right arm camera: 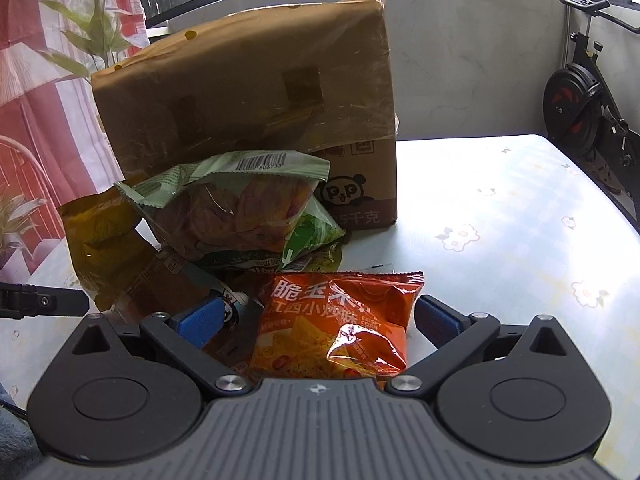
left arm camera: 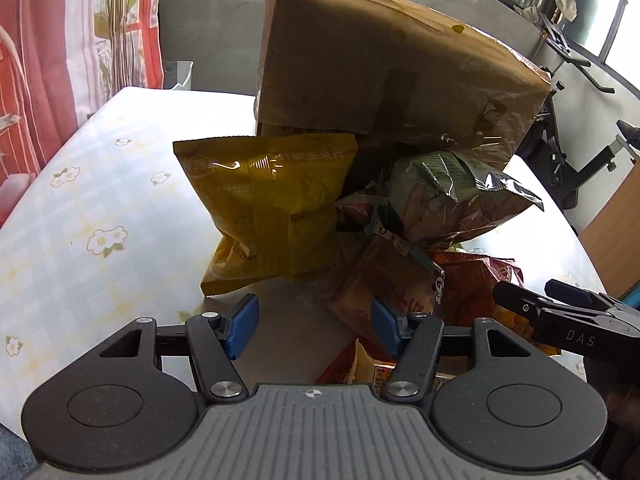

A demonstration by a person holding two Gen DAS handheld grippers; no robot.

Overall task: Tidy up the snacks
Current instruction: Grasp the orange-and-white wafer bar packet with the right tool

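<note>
1. Orange-red snack bag (right arm camera: 340, 324): flat on the table, nearest item of the heap, lying between the wide-spread blue pads of the right gripper (right arm camera: 316, 316); pads not pressing it.
2. Yellow snack bag (left arm camera: 272, 208): propped upright at the heap's left, just beyond the left gripper (left arm camera: 314, 320); jaws roughly half spread, bare tabletop between the pads, right pad over a brown packet (left arm camera: 380, 280).
3. Green-topped clear bag (right arm camera: 236, 208): leaning atop the heap, barcode up.
4. Cardboard box (right arm camera: 248, 92): taped, tilted, at the far side of the heap, touching the bags.
5. Table (right arm camera: 500, 220): pale floral cloth.
6. Exercise bike (right arm camera: 580, 108): far right, beyond the table.
</note>
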